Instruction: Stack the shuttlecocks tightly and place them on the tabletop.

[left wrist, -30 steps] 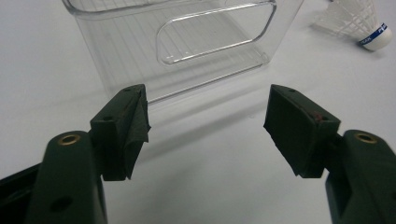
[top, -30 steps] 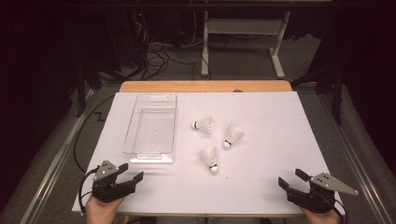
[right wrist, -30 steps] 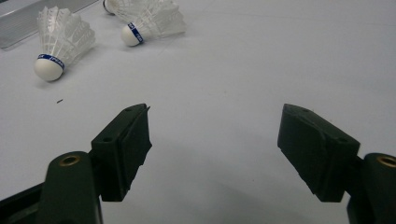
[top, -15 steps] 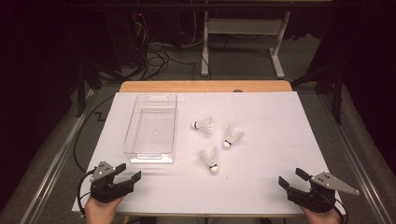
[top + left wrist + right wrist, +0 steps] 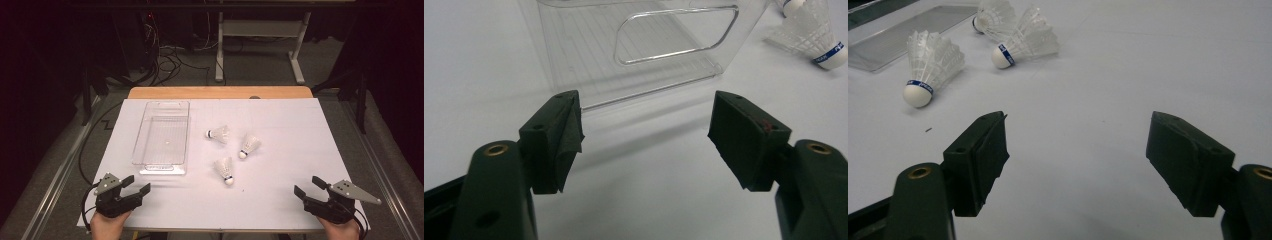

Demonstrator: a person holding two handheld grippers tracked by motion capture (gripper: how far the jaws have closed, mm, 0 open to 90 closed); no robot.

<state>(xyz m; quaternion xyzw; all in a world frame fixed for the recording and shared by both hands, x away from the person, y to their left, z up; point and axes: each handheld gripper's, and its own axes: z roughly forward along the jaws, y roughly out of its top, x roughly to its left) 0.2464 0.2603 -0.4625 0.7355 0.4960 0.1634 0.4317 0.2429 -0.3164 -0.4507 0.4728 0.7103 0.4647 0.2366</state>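
Note:
Three white shuttlecocks lie on the white table top: one [image 5: 219, 134] beside the tray, one [image 5: 248, 146] to its right, one [image 5: 225, 170] nearest me. A clear plastic tray [image 5: 162, 136] stands empty left of them. My left gripper [image 5: 139, 183] rests open at the near left edge, just short of the tray's near end [image 5: 589, 65], with a shuttlecock [image 5: 819, 42] off to its right. My right gripper [image 5: 307, 185] is open at the near right edge. The closest shuttlecock [image 5: 930, 67] lies ahead and left of its jaws, and two more [image 5: 1025, 42] [image 5: 993, 15] lie farther off.
A wooden strip [image 5: 220, 92] borders the table's far edge. Beyond it are a white desk frame [image 5: 260, 45] and loose cables [image 5: 170, 57] on the floor. Bare white surface [image 5: 300, 135] spreads right of the shuttlecocks.

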